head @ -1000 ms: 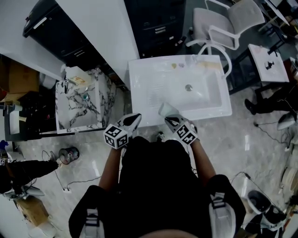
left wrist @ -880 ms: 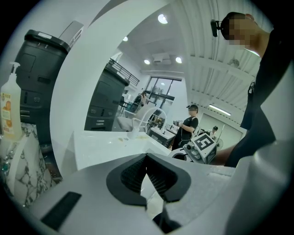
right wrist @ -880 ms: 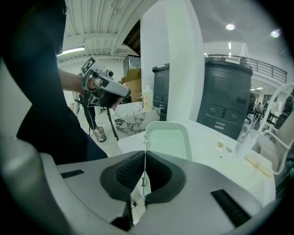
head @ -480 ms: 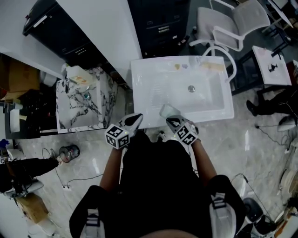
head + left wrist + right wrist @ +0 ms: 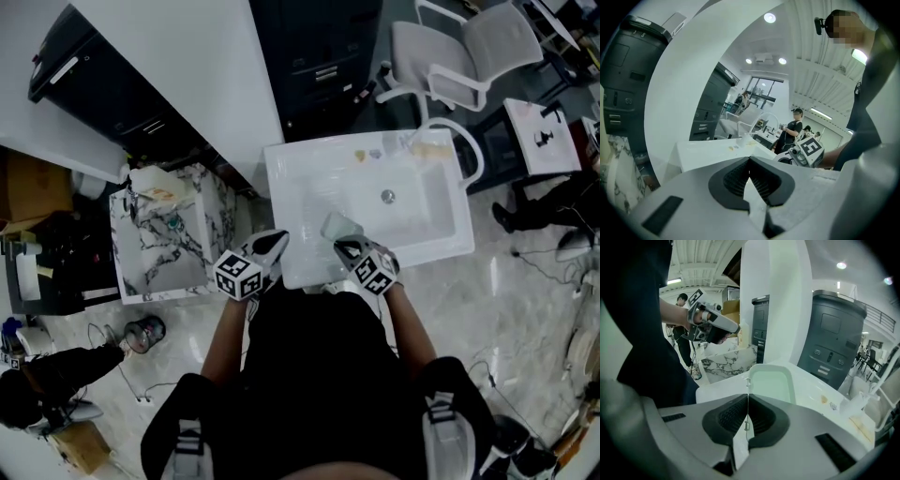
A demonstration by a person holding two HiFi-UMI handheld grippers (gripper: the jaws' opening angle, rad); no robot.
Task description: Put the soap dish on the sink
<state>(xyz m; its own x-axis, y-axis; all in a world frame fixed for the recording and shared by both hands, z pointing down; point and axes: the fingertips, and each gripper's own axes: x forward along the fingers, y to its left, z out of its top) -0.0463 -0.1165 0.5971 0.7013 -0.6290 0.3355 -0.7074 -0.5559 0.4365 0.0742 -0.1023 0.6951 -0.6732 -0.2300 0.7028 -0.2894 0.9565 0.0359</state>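
Right gripper (image 5: 747,414) pinches dish (image 5: 771,383) by its thin rim, over the sink (image 5: 281,178) front ledge; can't tell if it's touching. Left gripper (image 5: 750,177) jaws pressed together, empty. Risk: the rim pinch slips or pivots and the dish drops off the front lip.

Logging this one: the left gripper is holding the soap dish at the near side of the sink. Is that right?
Not the left. The right gripper view shows the right gripper shut on the rim of the soap dish, at the near side of the sink. The left gripper is shut with nothing between its jaws.
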